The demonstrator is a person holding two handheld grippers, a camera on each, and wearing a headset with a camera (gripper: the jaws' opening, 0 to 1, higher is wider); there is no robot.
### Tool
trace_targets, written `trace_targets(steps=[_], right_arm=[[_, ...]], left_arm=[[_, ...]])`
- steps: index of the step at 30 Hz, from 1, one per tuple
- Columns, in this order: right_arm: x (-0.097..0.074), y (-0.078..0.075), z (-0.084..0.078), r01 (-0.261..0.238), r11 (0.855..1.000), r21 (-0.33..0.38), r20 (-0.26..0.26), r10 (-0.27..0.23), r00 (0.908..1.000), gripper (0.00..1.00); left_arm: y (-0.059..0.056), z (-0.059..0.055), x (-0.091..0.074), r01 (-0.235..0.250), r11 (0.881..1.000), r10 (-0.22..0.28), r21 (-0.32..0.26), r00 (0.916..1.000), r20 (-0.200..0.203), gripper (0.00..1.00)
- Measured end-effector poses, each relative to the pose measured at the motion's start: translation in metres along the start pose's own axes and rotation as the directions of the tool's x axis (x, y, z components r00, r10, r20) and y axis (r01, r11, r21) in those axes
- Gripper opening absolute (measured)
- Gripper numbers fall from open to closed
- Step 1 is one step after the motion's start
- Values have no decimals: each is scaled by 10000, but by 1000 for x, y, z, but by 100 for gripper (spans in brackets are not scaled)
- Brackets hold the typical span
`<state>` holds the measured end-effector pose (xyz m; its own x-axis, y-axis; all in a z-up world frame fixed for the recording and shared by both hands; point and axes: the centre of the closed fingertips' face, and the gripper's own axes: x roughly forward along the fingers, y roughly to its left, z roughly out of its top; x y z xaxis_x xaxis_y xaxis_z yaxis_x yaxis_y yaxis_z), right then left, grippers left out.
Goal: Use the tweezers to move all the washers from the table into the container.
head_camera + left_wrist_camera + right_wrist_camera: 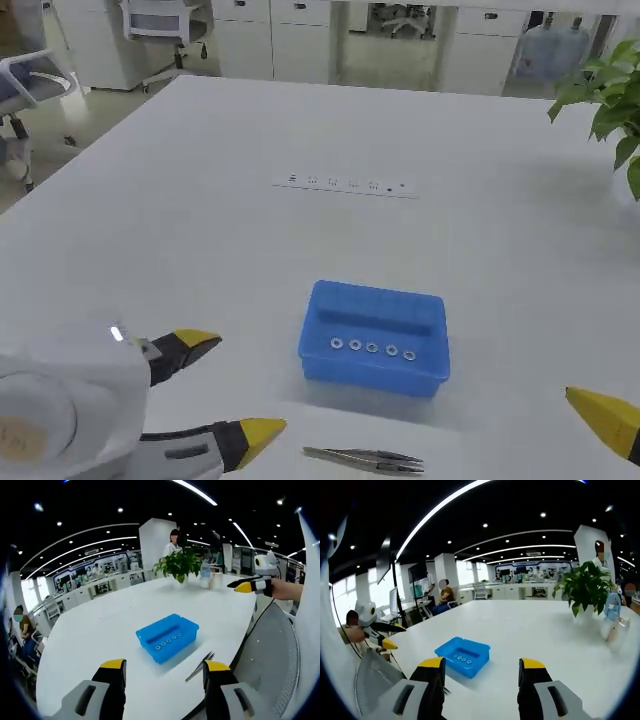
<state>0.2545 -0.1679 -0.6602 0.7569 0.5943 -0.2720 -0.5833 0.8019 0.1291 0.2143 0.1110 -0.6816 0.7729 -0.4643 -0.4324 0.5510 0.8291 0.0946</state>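
- While both pairs of tongs hang over the near side of the desk (250, 240), I read the left tongs (248, 383) as spread wide with nothing between them. The right tongs (481, 663) are likewise parted and empty in their own view.
- The washers (372, 347), five by my count, lie in a row inside the blue container (370, 375), not on the desk. I find none loose on the bare surface around it, though something that small could escape me.
- The tweezers (365, 458) lie flat on the desk just in front of the container, between it and the near edge, and neither pair of tongs touches them.
- My judgement is that the job looks finished or nearly so, and the main risk from here is undoing it.
- A careless sweep of either tongs could knock the container, which looks light, and scatter the washers.
- If I do go for the tweezers, they are thin, flat and probably slick. Broad tips may skid over them and push them off the near edge, which the left gripper view shows close by.
- Clamping too hard across both legs would squeeze the tweezers shut and leave them useless for picking.
- I can read no writing. The socket strip (345, 185) set into the desk carries marks too small to make out, and I see no label on the container.
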Motion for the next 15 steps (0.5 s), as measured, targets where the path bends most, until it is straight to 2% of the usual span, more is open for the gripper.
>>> trace_targets(steps=[3, 5, 7, 8, 10, 11, 14, 15], right_arm=[[1, 1, 1, -67, 9999, -154, 65, 68, 10000, 60], [2, 3, 2, -141, 9996, -231, 125, 144, 9998, 64], [2, 4, 3, -177, 9995, -274, 194, 183, 9996, 66], [2, 5, 4, -155, 9994, -302, 272, 164, 9995, 67], [0, 6, 6, -157, 9995, -266, 405, 168, 9990, 70], [-1, 7, 7, -142, 9996, -240, 510, 154, 9986, 73], [-5, 9, 10, -85, 9997, -236, 736, 103, 9972, 81], [-7, 9, 11, -99, 9998, -184, 821, 114, 9966, 85]], left_arm=[[13, 11, -13, -778, 9967, 791, -213, 9946, 670, 78], [15, 16, -21, -862, 9923, 953, -887, 9900, 1040, 82], [18, 23, -26, -873, 9853, 1101, -1466, 9818, 1549, 85], [19, 27, -30, -917, 9765, 1271, -1949, 9758, 1781, 88], [23, 34, -36, -1099, 9686, 1620, -2228, 9594, 2310, 94], [25, 36, -38, -1189, 9651, 1770, -2335, 9530, 2460, 99], [26, 37, -43, -1256, 9631, 1878, -2382, 9473, 2597, 99], [26, 39, -45, -1389, 9619, 2021, -2356, 9413, 2703, 99]])
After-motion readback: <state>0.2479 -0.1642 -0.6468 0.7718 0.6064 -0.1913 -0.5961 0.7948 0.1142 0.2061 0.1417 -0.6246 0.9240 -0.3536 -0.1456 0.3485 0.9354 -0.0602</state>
